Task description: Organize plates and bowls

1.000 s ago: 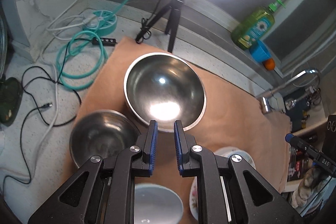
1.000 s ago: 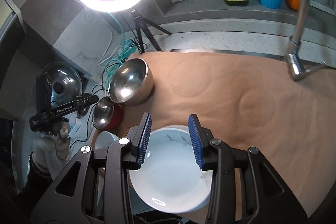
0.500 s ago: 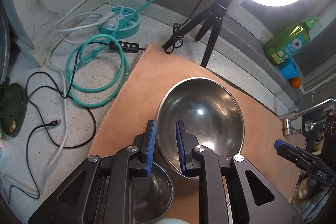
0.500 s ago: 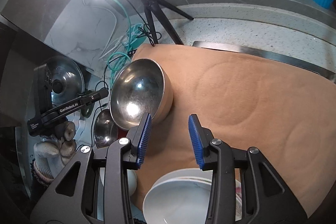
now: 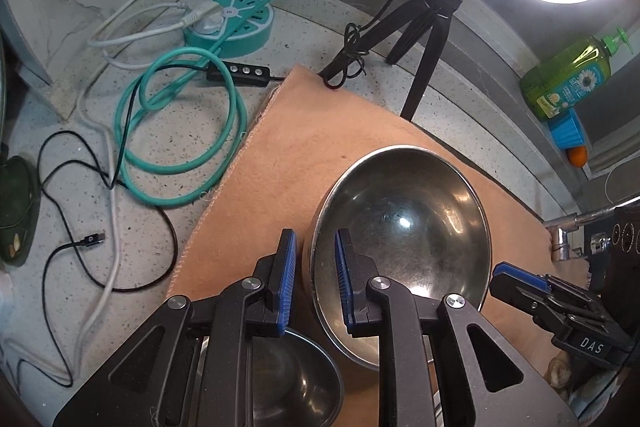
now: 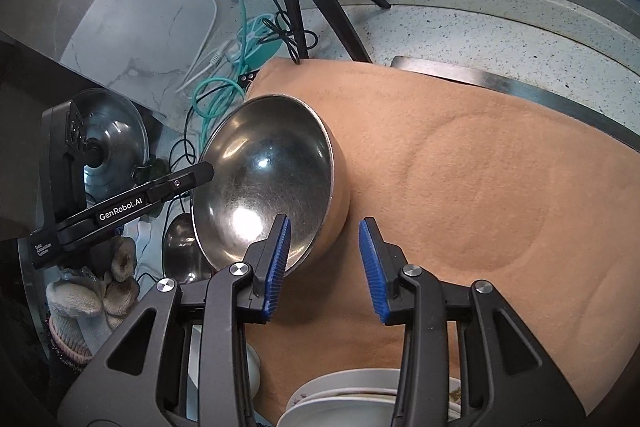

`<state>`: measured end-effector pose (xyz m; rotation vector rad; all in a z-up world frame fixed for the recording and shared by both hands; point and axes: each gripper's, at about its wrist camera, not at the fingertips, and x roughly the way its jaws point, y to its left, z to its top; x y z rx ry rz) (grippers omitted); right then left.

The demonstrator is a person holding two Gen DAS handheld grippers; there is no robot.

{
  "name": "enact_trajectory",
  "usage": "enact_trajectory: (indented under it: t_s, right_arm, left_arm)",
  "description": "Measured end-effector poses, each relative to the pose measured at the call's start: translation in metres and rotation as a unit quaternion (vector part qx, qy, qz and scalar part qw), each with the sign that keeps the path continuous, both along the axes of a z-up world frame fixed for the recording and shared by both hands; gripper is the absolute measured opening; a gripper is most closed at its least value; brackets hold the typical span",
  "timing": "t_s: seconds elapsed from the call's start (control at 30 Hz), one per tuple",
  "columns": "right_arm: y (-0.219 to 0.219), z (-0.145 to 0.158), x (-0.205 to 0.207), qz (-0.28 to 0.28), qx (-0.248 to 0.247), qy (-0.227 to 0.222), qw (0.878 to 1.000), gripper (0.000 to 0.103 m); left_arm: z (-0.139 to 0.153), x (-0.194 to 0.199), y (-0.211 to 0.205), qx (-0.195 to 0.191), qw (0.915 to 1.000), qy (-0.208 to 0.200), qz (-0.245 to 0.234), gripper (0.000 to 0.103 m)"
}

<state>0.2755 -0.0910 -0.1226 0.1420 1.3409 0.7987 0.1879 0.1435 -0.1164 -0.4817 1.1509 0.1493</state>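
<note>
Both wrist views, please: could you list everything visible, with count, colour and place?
large round steel bowl: one, silver, on cloth
small round steel bowl: one, silver, beside it
white ceramic plates: stack, near edge
peach fabric cloth: one, over counter
teal round power strip: one, counter corner
black tripod: one, under ring light
green soap bottle: one, ledge
left gripper: black, blue pads, straddling large bowl's rim
right gripper: same, open
</note>
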Motion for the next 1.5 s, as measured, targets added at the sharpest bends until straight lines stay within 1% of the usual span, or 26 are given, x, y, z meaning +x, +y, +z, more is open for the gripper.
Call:
enact_trajectory:
  t_s: [0.03, 0.07, 0.13, 0.17, 0.23, 0.3, 0.43, 0.53, 0.8, 1.07, 1.33, 1.5]
  right_arm:
    - [0.002, -0.003, 0.001, 0.0, -0.003, 0.002, 1.0, 0.036]
    - [0.004, -0.005, 0.001, 0.001, -0.006, 0.003, 1.0, 0.03]
    - [0.009, -0.009, 0.001, 0.006, -0.011, 0.006, 1.0, 0.022]
    - [0.01, -0.01, 0.0, 0.008, -0.013, 0.006, 1.0, 0.02]
    - [0.013, -0.014, 0.0, 0.009, -0.017, 0.006, 1.0, 0.016]
    - [0.015, -0.016, -0.001, 0.006, -0.018, 0.007, 1.0, 0.016]
    - [0.016, -0.015, -0.001, 0.002, -0.019, 0.006, 1.0, 0.016]
    - [0.015, -0.013, -0.002, 0.0, -0.022, 0.003, 1.0, 0.016]
    - [-0.004, -0.005, -0.004, -0.013, -0.019, 0.004, 1.0, 0.015]
    - [-0.041, 0.006, -0.008, -0.032, -0.015, 0.002, 0.999, 0.015]
    - [-0.086, 0.009, -0.01, -0.064, -0.017, 0.0, 0.998, 0.015]
    - [-0.113, 0.005, -0.008, -0.09, -0.022, 0.0, 0.996, 0.015]
  left_arm:
    - [-0.001, 0.0, 0.0, 0.001, 1.0, 0.001, 0.0, 0.018]
    - [-0.002, 0.0, 0.0, 0.001, 1.0, 0.004, -0.001, 0.018]
    - [-0.004, 0.002, 0.0, 0.002, 1.0, 0.007, -0.007, 0.018]
    - [-0.005, 0.002, -0.001, 0.005, 0.9999, 0.007, -0.01, 0.018]
    - [-0.007, 0.003, -0.002, 0.004, 0.9999, 0.009, -0.014, 0.012]
    - [-0.009, 0.005, -0.003, 0.0, 0.9998, 0.011, -0.017, 0.012]
    - [-0.008, 0.004, -0.005, 0.01, 0.9997, 0.009, -0.02, 0.012]
    - [-0.005, 0.003, -0.006, 0.006, 0.9997, 0.006, -0.022, 0.012]
    - [0.002, 0.002, -0.02, 0.002, 0.9991, -0.004, -0.043, 0.012]
    - [0.01, 0.002, -0.054, 0.0, 0.9967, -0.011, -0.081, 0.012]
    - [0.012, 0.011, -0.095, 0.001, 0.9925, -0.01, -0.122, 0.012]
    - [0.008, 0.018, -0.12, 0.002, 0.9897, -0.007, -0.143, 0.012]
